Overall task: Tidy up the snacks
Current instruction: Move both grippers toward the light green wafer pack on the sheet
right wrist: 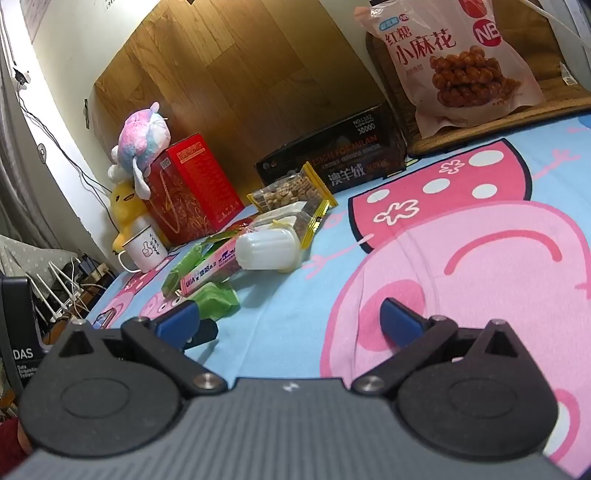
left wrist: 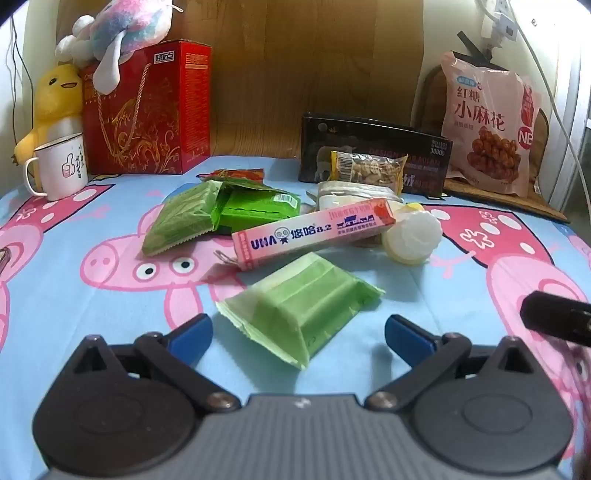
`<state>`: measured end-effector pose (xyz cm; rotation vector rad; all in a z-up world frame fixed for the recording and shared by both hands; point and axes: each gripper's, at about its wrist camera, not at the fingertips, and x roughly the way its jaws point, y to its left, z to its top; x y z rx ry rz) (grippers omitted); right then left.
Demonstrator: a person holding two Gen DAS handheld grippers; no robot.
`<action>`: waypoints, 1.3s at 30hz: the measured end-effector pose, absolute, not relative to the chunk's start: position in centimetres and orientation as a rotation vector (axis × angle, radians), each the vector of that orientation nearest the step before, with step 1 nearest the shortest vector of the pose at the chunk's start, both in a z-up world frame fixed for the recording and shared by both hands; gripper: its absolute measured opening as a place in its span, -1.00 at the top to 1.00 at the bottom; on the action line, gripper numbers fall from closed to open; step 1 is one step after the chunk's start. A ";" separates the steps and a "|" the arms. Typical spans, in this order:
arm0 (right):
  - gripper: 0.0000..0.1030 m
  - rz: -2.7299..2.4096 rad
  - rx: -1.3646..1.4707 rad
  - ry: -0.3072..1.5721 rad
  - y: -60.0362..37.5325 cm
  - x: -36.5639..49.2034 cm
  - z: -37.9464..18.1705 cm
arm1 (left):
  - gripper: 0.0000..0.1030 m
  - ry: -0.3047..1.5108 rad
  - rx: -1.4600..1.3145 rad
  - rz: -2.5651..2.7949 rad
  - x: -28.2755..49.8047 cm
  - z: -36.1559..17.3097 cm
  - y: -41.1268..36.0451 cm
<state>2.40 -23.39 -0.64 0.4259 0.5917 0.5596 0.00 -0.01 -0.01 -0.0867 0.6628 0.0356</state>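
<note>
A: Snacks sit heaped mid-surface on the cartoon-pig cloth (left wrist: 66, 236). Nearest one?

B: Pale green wrapped pack (left wrist: 301, 306), flat on the cloth, just ahead of the left gripper (left wrist: 298, 332). Jaws spread wide, blue fingertips (left wrist: 194, 330) either side of its near end, not touching it. Nothing grasped.

A: Behind that?

B: Pink UHA candy box (left wrist: 314, 232), long, lying at a slant. Left of it, two green packets (left wrist: 184, 218) overlapping, with a red wrapper (left wrist: 236, 174) peeking out behind them. Right end of the box meets a white ribbed plastic container (left wrist: 413, 236). Further back, a clear pack of small biscuits with yellow edging (left wrist: 369, 168), leaning against a black carton (left wrist: 373, 147).

A: Right gripper?

B: Right gripper (right wrist: 291, 319) also released, jaws wide, hovering low over bare cloth over a pink pig figure. Empty. The snack heap lies ahead and to its left; the pale green pack shows just beyond its left fingertip. A dark piece at the right edge of the left view looks like part of this tool; cannot confirm.

A: Background?

B: Red gift box (left wrist: 147, 110) back left, pastel plush (left wrist: 122, 29) on top, yellow duck plush (left wrist: 55, 99) beside it, white enamel mug (left wrist: 61, 166) in front. Pink bag of twisted fried snacks (left wrist: 487, 122) upright at back right, on a woven mat (left wrist: 517, 201).
</note>
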 end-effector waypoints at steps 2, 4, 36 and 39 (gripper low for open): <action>-1.00 0.557 0.416 0.595 -23.4 2.4 -0.6 | -1.00 0.662 -0.091 0.034 0.0 0.0 0.1; -1.00 0.558 0.419 0.595 -23.3 2.4 -0.6 | -1.00 0.665 -0.082 0.037 0.0 0.0 0.1; -1.00 0.546 0.395 0.585 -23.2 2.1 -0.6 | -1.00 0.668 -0.069 0.039 -0.1 -0.1 0.0; -1.00 0.542 0.385 0.586 -23.0 2.2 -0.6 | -1.00 0.676 -0.050 0.023 -0.2 -0.1 0.0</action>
